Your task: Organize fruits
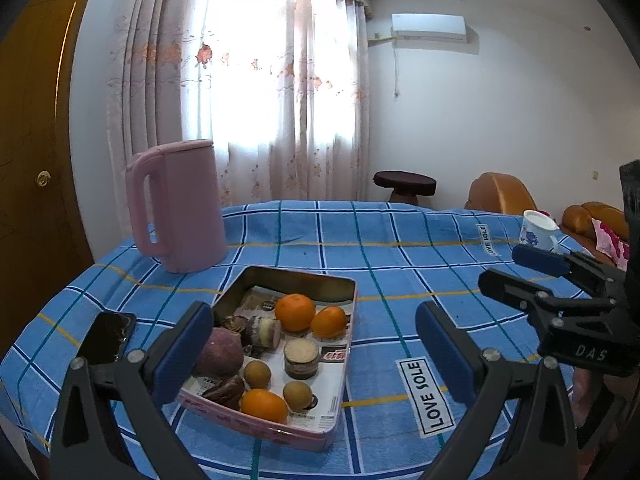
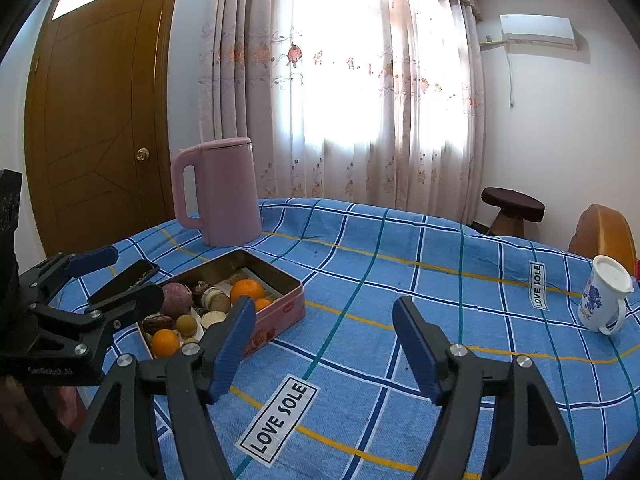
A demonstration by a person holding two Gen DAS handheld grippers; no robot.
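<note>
the fingers (image 1: 188,344) of the left gripper (image 1: 312,344) are spread wide and nothing is held between them; those of the right gripper (image 2: 324,344) are spread just as wide and are likewise empty. the fruits are found in the pink tin (image 1: 340,412) on the blue checked surface (image 1: 400,248): three oranges (image 1: 295,312), small brown round fruits (image 1: 257,374), a purple sweet potato (image 1: 220,352), dark dates and a few small cakes, all packed close, several touching.

trouble is judged most likely from that crowding. a neighbour could be nudged or crushed if a wide finger is pushed in beside an orange, and a round fruit could be squeezed out and rolled across the cloth. the light tin could be dragged or tipped if its wall is caught. the phone (image 1: 108,336) just beside the tin and the pink kettle (image 1: 180,208) behind it could be knocked by the left gripper. the cup (image 2: 604,300) is kept well apart, to the right.
</note>
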